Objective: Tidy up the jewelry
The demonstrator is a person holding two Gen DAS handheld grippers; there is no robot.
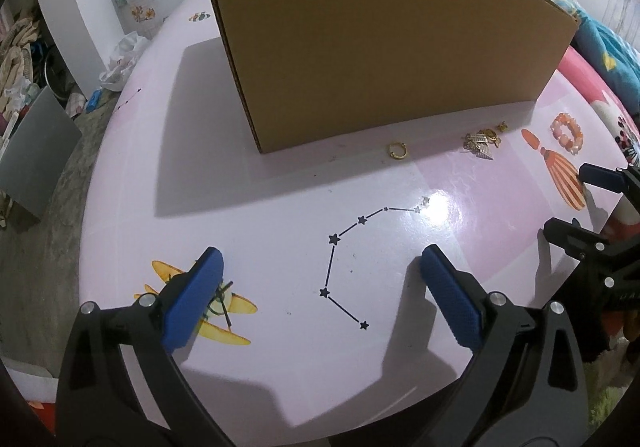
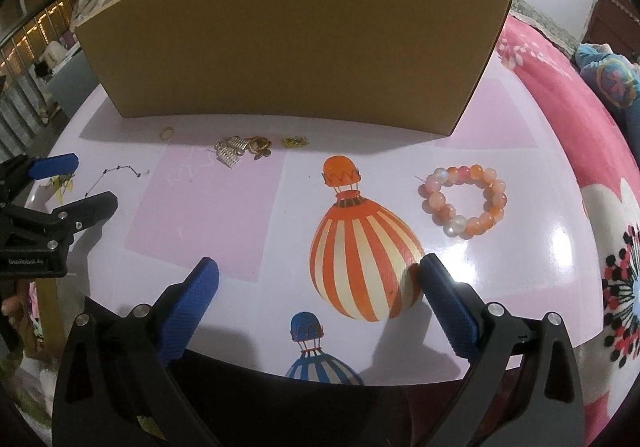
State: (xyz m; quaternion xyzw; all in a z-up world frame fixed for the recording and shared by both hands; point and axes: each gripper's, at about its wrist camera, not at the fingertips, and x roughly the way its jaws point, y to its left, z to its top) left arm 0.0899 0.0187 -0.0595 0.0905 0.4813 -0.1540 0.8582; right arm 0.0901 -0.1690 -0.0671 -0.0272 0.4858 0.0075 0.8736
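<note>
Both tools hover with jaws spread wide and nothing between them: the left gripper (image 1: 320, 267) low in its frame, the right gripper (image 2: 320, 279) likewise. The beaded bracelet (image 2: 464, 201) lies flat at right of centre, a closed ring with no real long axis. I'd straddle one bead wall, pinch gently, then lift over the cardboard box (image 2: 288, 35).

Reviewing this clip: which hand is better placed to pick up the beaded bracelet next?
Right. The beaded bracelet lies just ahead of the right tool, whose fingers are open and empty. The left tool, also open, sits further away, nearer the gold ring.
</note>
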